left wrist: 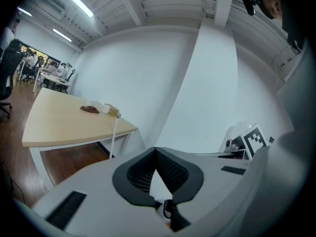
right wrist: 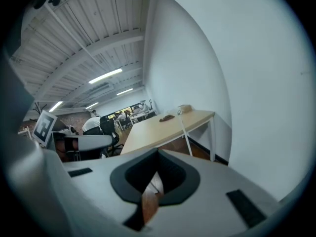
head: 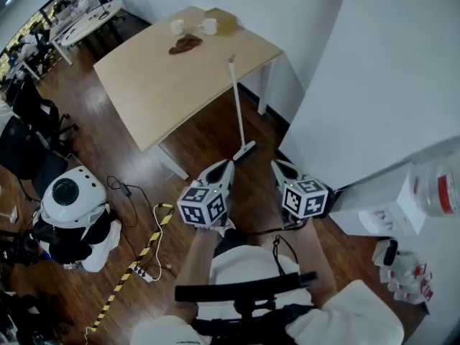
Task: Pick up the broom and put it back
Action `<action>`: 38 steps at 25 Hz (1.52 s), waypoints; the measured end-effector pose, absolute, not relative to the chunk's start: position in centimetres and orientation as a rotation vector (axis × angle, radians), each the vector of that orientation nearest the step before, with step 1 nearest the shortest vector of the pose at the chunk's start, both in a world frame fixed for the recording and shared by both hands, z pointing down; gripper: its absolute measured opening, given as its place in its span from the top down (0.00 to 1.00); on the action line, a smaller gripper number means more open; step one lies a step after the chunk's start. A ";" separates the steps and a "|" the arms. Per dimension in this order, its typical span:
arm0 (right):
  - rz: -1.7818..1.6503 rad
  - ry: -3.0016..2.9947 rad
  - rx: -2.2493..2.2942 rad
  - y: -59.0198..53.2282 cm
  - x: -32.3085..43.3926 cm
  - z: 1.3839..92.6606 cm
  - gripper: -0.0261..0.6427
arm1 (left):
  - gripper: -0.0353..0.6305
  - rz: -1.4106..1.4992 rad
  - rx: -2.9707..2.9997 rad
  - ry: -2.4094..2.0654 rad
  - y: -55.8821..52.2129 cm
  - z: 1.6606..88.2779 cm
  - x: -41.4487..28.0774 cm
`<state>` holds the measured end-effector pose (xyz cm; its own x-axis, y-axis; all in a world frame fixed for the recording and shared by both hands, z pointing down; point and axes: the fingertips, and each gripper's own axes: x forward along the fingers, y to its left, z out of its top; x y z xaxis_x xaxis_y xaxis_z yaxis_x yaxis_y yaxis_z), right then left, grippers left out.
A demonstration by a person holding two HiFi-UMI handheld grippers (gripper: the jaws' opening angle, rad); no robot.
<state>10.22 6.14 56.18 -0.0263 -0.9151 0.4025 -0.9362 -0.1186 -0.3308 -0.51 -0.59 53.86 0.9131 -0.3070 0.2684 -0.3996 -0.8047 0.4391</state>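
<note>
The broom (head: 238,110) leans against the near edge of the light wooden table (head: 151,85), its white handle tilted and its head (head: 244,151) on the wood floor. My left gripper (head: 228,164) is just short of the broom head, slightly to its left, jaws shut with nothing between them. My right gripper (head: 276,164) is level with it to the right, also shut and empty. In the left gripper view the broom handle (left wrist: 113,137) rises beyond the shut gripper (left wrist: 155,149). The right gripper view shows the broom handle (right wrist: 184,130) past the closed gripper (right wrist: 158,153).
Two white mugs (head: 177,26) and a brown cloth (head: 185,44) lie on the table's far end. A white wall (head: 374,85) runs along the right. On the floor at left are a white round machine (head: 68,200), cables and yellow-black tape (head: 136,268). Office chairs (head: 32,128) stand farther left.
</note>
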 end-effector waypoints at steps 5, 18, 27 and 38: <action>0.807 -2.056 2.196 -0.5 10.8 55.3 0.94 | 0.96 0.270 2.596 -0.465 -6.1 53.6 0.7; 0.833 -2.034 2.146 -8.7 14.1 56.1 0.94 | 0.96 0.261 2.564 -0.496 -14.9 54.0 3.9; 0.840 -2.110 2.064 -17.7 19.9 56.6 0.94 | 0.96 0.252 2.552 -0.601 -23.0 53.9 9.2; 0.877 -2.202 1.980 -24.3 27.7 56.2 0.94 | 0.96 0.244 2.528 -0.692 -29.2 53.1 17.4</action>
<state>27.75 -24.26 56.18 -0.1769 -0.8985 0.4017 -0.9286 0.0170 -0.3707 17.38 -29.19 53.07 0.8545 -0.4277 0.2950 -0.5181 -0.7438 0.4222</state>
